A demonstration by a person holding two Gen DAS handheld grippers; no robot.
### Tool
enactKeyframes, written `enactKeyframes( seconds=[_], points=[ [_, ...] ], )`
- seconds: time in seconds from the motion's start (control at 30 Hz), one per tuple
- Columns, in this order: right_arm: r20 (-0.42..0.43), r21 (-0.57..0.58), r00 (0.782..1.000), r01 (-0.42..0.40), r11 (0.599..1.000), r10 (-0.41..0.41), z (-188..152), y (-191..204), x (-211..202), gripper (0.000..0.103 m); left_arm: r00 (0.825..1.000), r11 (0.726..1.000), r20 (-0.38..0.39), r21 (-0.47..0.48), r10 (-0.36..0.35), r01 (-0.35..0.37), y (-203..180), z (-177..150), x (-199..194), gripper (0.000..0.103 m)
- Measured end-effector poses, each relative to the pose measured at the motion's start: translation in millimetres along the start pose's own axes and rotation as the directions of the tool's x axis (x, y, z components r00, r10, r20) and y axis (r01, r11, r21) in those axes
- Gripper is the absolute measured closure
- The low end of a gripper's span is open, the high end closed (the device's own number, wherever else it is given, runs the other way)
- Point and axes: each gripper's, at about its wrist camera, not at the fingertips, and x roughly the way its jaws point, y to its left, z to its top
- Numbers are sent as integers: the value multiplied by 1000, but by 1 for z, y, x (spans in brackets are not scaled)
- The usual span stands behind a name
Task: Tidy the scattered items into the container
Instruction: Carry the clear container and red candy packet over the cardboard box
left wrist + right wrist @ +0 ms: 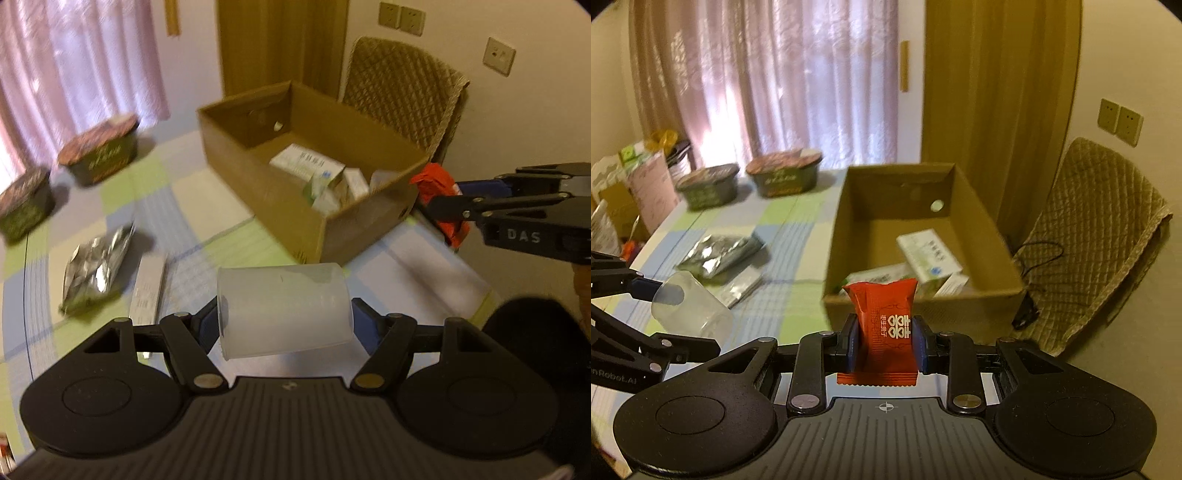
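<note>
My left gripper [284, 317] is shut on a clear plastic cup [282, 310], held on its side above the table, short of the cardboard box [258, 173]. My right gripper [886, 339] is shut on a red snack packet [884, 321], held upright just before the box's near wall [923, 306]. In the left wrist view the right gripper [439, 203] with the red packet [434, 181] hovers at the box's right corner. The box holds several white and green cartons [927, 254]. A silver foil pouch [96, 266] and a flat white packet [147, 288] lie on the checked tablecloth.
Two dark lidded bowls [783, 173] [709, 188] stand at the table's far side near the curtain. A chair with a quilted cover [1097, 236] stands right of the box. Bags and boxes [646, 177] crowd the far left edge.
</note>
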Motion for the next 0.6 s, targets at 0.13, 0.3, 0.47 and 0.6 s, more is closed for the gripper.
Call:
enactKeyframes(
  seconds=[0.13,0.3,0.47,0.6],
  points=[
    [27,2,1000,15,1000,-15,20,-17,10,71,999,999,36,41,-7,6,-11,34,11,35],
    [48,3,998,28,1000,-28,41,-36,24,71,997,996,77,86,-19,13,-19,72,28,35],
    [58,-9,997,41,999,-41,54,-50,36,71,995,995,92,98,-41,32,-18,105,52,35],
    [52,-13,998,46,999,-45,59,-59,49,71,994,992,93,120,-50,38,-19,118,68,35]
  ],
)
